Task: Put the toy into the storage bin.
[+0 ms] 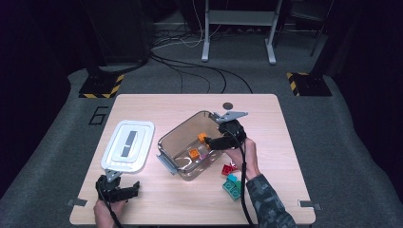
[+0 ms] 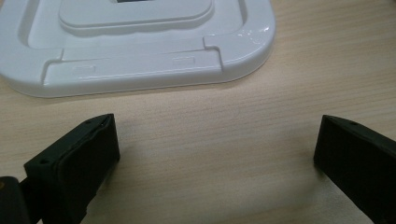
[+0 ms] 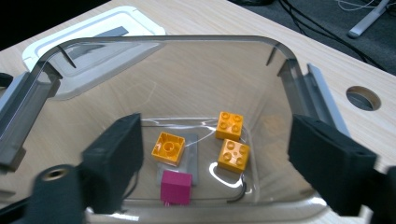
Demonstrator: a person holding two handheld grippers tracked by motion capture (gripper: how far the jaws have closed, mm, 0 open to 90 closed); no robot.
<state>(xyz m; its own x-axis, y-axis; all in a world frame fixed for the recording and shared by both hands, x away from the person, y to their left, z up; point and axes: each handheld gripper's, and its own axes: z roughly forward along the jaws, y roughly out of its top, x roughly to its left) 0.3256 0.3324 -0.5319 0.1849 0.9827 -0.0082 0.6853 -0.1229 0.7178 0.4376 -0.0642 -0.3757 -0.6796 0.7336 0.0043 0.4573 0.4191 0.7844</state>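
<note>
A clear plastic container [image 1: 167, 142] stands mid-table. Inside it lie three orange bricks [image 3: 169, 148] [image 3: 229, 125] [image 3: 233, 154] and a magenta brick [image 3: 176, 186], with a small grey plate [image 3: 192, 161] under them. My right gripper [image 1: 216, 141] hangs over the container's right rim. In the right gripper view, the right gripper [image 3: 217, 135] is open, with its jaws wide apart above the bricks and touching none. The white lid [image 1: 128, 145] lies flat to the left. My left gripper [image 1: 119, 187] rests near the front left edge. The left gripper [image 2: 217, 140] is open over bare wood, just short of the lid [image 2: 140, 60].
A red brick [image 1: 229, 168] and teal bricks [image 1: 232, 186] lie on the table right of the container, beside my right hand. A round hole [image 1: 228, 105] sits near the table's far edge. Cables and stand legs are on the floor beyond.
</note>
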